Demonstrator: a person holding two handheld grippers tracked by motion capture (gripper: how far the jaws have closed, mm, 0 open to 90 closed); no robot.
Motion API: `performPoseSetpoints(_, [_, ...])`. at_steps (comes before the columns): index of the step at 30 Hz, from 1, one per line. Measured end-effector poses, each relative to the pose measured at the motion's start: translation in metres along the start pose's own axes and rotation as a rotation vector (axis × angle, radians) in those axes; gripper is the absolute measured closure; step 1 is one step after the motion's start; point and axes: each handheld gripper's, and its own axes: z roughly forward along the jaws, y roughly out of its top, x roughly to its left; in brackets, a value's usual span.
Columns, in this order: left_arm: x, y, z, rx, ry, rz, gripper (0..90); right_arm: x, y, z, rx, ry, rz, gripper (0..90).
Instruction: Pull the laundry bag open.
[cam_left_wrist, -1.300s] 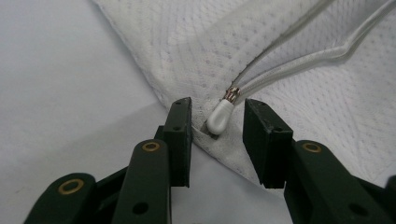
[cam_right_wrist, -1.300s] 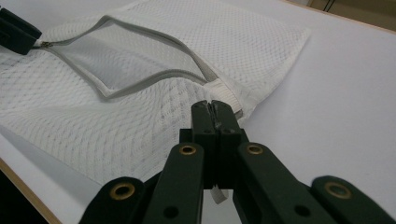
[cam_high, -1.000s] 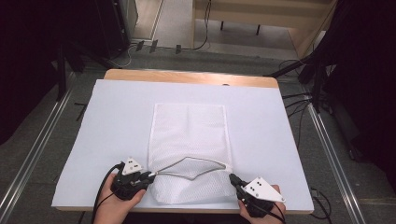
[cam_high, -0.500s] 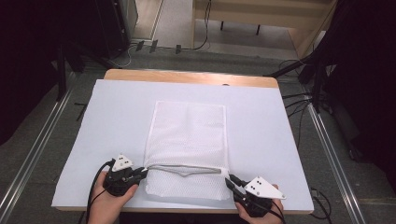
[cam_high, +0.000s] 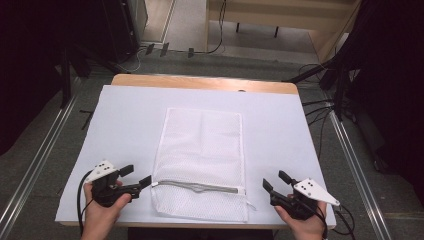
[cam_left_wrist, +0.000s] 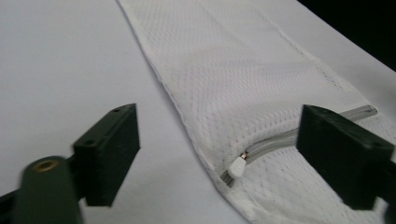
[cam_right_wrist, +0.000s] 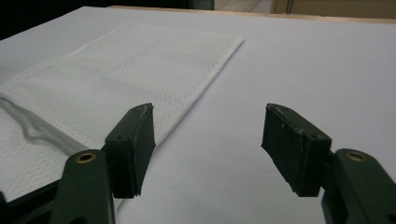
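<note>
A white mesh laundry bag (cam_high: 202, 155) lies flat in the middle of the white-covered table (cam_high: 125, 120), with a grey zipper (cam_high: 197, 186) running across its near end. My left gripper (cam_high: 136, 176) stands open just left of the bag's near left corner, holding nothing. In the left gripper view the zipper's white pull (cam_left_wrist: 237, 166) lies between the jaws, by the bag (cam_left_wrist: 243, 74) edge. My right gripper (cam_high: 274, 180) is open to the right of the bag, a short gap away. The right gripper view shows the bag (cam_right_wrist: 121, 70) left of the open jaws.
The table's wooden far edge (cam_high: 200, 82) shows beyond the white cover. Cables (cam_high: 320, 107) and dark stands sit on the floor to the right. Metal rails (cam_high: 35, 155) run along the floor on both sides.
Both grippers let go of the bag's zipper end and moved outward, away from each other. The bag's near end now lies flat on the table.
</note>
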Motion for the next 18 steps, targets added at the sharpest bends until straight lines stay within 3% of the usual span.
performPoseSetpoints(2, [0.003, 0.000, -0.004, -0.016, -0.014, 0.003, 9.9, -0.006, 0.000, -0.001, -0.002, -0.009, 0.006, 34.3])
performPoseSetpoints(6, [0.019, 0.000, -0.019, -0.086, -0.026, -0.041, 9.9, -0.027, -0.001, -0.004, -0.007, -0.043, 0.041, 31.2])
performPoseSetpoints(7, [0.026, 0.000, -0.024, -0.110, -0.004, -0.045, 9.6, -0.037, -0.001, -0.005, -0.002, -0.069, 0.051, 31.1])
performPoseSetpoints(10, [0.031, -0.001, -0.028, -0.125, 0.024, -0.040, 8.2, -0.049, -0.003, -0.006, 0.004, -0.088, 0.069, 30.4])
performPoseSetpoints(14, [0.036, -0.003, -0.031, -0.134, 0.079, 0.006, 0.0, -0.057, -0.005, -0.006, 0.012, -0.112, 0.079, 30.1])
performPoseSetpoints(18, [0.038, -0.003, -0.031, -0.140, 0.109, -0.001, 0.0, -0.063, -0.007, -0.007, 0.018, -0.126, 0.097, 30.2])
